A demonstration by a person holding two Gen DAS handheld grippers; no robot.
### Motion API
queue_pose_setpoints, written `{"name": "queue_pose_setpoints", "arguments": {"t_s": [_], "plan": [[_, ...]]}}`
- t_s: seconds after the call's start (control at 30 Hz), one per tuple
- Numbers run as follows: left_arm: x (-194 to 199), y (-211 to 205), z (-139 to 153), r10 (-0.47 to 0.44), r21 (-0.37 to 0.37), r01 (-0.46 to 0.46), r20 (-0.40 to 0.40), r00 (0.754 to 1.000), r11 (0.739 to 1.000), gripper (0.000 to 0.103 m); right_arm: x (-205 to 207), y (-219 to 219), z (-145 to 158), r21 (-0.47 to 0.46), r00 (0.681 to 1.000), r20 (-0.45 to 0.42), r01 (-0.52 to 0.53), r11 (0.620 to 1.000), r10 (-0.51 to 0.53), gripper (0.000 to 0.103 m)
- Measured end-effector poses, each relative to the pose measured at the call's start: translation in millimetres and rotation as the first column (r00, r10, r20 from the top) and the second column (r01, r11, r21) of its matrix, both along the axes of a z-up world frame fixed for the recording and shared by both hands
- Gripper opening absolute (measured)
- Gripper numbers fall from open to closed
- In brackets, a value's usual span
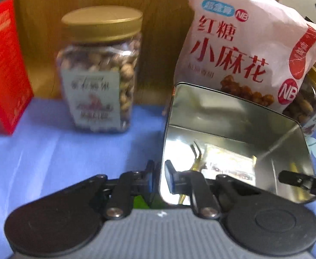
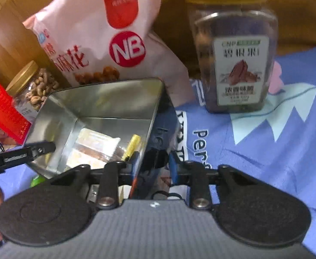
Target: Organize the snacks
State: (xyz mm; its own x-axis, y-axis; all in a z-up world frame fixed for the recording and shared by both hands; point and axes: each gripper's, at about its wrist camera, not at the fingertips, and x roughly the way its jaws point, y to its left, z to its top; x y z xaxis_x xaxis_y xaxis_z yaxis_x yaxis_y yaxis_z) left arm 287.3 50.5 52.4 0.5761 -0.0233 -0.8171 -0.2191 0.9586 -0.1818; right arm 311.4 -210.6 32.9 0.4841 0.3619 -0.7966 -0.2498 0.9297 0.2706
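Observation:
A shiny open metal tin sits tilted on the blue cloth; it also shows in the right wrist view, with wrapped snacks inside. My left gripper is shut on the tin's left wall. My right gripper is shut on the tin's right wall. A pink snack bag stands behind the tin, also in the right wrist view. A gold-lidded nut jar stands at the left. A pecan jar stands at the right.
A red box stands at the far left, also in the right wrist view. Another nut jar lies behind the tin. A wooden wall closes the back. The blue printed cloth covers the table.

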Motion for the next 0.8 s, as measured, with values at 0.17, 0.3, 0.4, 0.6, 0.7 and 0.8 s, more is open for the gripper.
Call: {"name": "queue_pose_setpoints", "arguments": {"t_s": [0.17, 0.3, 0.4, 0.6, 0.7, 0.8], "plan": [[-19, -6, 6, -0.013, -0.029, 0.011, -0.064, 0.998, 1.000, 0.013, 3, -4, 3, -0.003, 0.998, -0.066, -0.026, 1.000, 0.026, 0.025], [-42, -9, 11, -0.050, -0.048, 0.046, -0.079, 0.996, 0.998, 0.020, -5, -9, 11, -0.014, 0.991, -0.117, -0.061, 0.998, 0.059, 0.026], [-55, -16, 11, -0.088, -0.046, 0.085, -0.083, 0.993, 0.995, 0.027, -18, -10, 11, -0.031, 0.990, -0.119, -0.080, 0.996, 0.076, 0.026], [-97, 21, 44, -0.123, -0.083, 0.130, 0.080, 0.989, 0.988, 0.037, -69, -10, 69, -0.062, 0.971, 0.241, 0.004, 0.998, 0.011, 0.027], [-121, 48, 50, -0.118, -0.007, 0.120, 0.152, 0.981, 0.993, 0.038, -118, 1, 95, -0.031, 0.931, 0.341, -0.126, 0.992, 0.129, 0.028], [-131, 78, 34, -0.086, -0.019, 0.090, 0.135, 0.987, 0.996, 0.038, -147, 43, 95, -0.027, 0.906, 0.291, -0.314, 0.949, 0.308, 0.028]]}}
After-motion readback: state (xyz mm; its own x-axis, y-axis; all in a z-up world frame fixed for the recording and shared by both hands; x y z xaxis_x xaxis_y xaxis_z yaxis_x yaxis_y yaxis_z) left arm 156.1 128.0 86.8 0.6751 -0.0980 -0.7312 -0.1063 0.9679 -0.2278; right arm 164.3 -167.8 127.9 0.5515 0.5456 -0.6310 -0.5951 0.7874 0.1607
